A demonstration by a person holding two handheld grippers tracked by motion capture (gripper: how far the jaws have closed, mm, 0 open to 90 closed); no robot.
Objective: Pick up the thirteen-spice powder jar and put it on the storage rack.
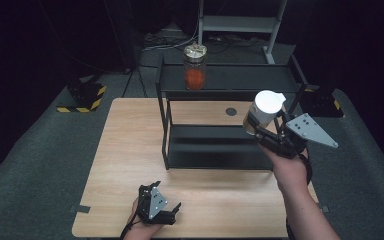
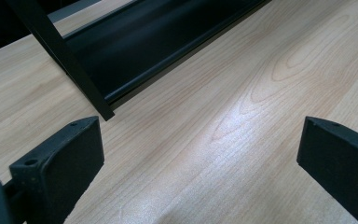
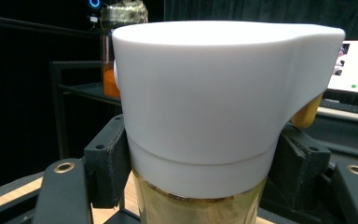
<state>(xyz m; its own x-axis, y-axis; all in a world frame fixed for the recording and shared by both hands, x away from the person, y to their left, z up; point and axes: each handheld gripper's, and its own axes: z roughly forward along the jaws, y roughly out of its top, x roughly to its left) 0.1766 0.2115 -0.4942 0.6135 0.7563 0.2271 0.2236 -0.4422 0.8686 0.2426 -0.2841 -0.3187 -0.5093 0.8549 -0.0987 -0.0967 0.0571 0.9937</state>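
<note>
A jar with a white lid (image 1: 266, 111) and yellowish contents is held up in the air by my right gripper (image 1: 272, 131), level with the right end of the black shelf rack (image 1: 220, 77). In the right gripper view the white-lidded jar (image 3: 214, 107) sits between both black jaws, which press on its sides. A second glass jar with orange-red contents (image 1: 195, 66) stands on the rack's top shelf; that orange jar (image 3: 114, 51) shows behind the held one. My left gripper (image 1: 161, 209) rests near the table's front edge, open, with bare wood between its jaws (image 2: 200, 154).
The wooden table (image 1: 130, 150) carries the black rack with a top shelf and a lower shelf (image 1: 215, 137). A round dark cable hole (image 1: 231, 111) lies behind the rack. A metal stand (image 1: 240, 22) and cables sit on the floor beyond.
</note>
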